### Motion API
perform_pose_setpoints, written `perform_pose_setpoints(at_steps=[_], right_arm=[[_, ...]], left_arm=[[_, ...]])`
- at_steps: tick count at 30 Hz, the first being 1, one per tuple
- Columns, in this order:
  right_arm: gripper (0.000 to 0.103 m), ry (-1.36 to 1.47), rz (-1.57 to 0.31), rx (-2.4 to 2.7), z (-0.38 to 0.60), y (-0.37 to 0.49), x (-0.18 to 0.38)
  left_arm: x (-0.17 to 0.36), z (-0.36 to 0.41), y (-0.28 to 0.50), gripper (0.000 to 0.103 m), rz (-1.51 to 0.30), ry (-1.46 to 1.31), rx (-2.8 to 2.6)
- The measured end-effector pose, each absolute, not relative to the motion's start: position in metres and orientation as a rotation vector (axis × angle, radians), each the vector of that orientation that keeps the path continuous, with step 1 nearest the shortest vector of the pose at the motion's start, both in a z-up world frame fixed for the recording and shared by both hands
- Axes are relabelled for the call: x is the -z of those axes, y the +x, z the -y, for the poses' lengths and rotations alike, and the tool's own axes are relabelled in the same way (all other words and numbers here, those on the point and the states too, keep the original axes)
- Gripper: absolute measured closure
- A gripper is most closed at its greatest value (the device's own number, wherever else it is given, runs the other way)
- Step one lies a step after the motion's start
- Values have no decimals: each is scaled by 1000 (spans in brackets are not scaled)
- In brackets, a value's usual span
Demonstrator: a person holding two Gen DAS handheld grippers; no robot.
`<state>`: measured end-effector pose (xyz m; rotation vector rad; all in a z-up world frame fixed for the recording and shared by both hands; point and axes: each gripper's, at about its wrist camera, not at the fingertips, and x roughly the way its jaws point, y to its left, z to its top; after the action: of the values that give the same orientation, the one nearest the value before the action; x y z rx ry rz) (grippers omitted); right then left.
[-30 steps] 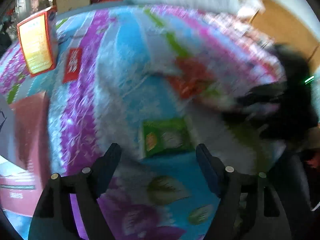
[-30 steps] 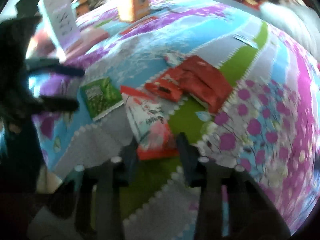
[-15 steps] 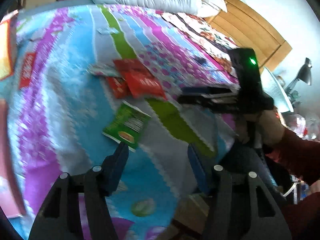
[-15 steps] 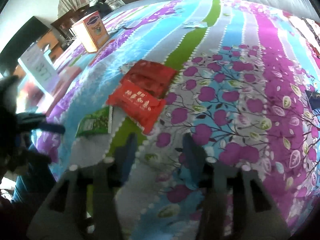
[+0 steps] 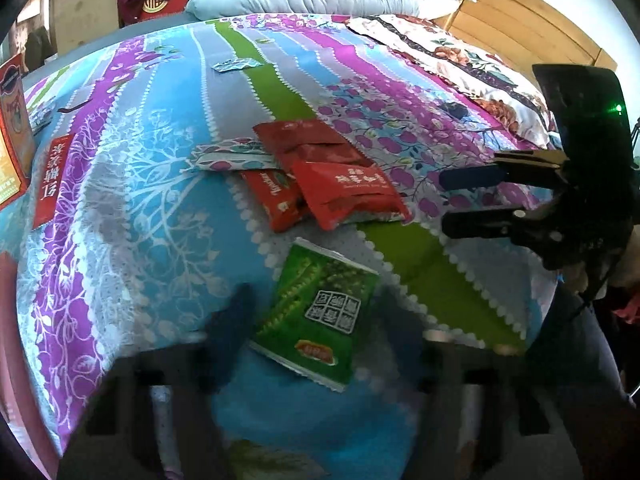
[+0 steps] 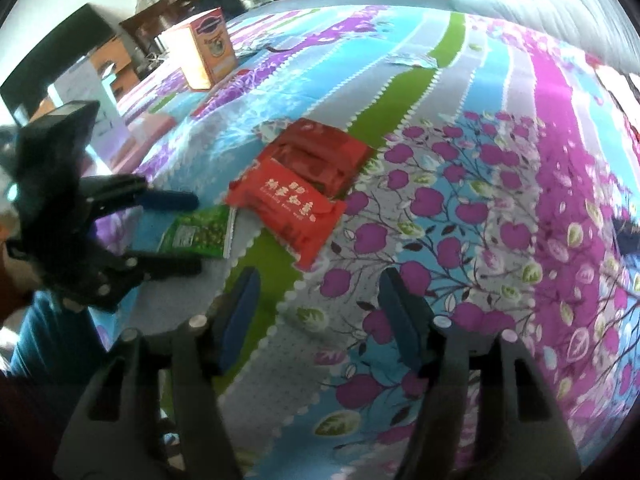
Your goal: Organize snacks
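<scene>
Nearest the bed's (image 5: 132, 184) front edge, the left gripper (image 5: 316, 320) is spread wide, its fingers either side of the green packet (image 5: 320, 312), which lies flat on the bedspread. It looks light, thin and crinkly, a slippery foil that would slide or buckle if pinched mid-face; the crimped seam along a short edge seems the surest hold. The soft bedding would give under a finger pressing down. The right gripper (image 6: 316, 304), also wide and empty, hovers beside it. Just beyond lies an overlapping pile of red packets (image 5: 344, 188), equally limp. Farther off, toward the left edge, stands an orange box (image 6: 204, 52), stiff.
</scene>
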<state>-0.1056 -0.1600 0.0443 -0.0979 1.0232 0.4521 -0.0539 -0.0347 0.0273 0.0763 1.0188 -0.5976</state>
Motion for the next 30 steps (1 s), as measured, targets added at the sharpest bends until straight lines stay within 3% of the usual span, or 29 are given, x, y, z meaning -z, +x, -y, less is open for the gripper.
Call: perform_pose_setpoints(at_steps=[14,19,27,30], right_arm=[[40,-357,-943,-580,113,-80,-36],[39,-413,-1010,-553,105,-73,-18],[40,-264,-1079,-605,107,-96,-30],[34,-220,-1059,-567,112,-84,-32]], left_arm=[[-47,-4,-78,56,-1009,-24,506],[-45,1,-76,56,-1010,-28,514],[-43,1,-75,56,-1013,-41,509],[-43,1,-75,56,-1008,-42,506]])
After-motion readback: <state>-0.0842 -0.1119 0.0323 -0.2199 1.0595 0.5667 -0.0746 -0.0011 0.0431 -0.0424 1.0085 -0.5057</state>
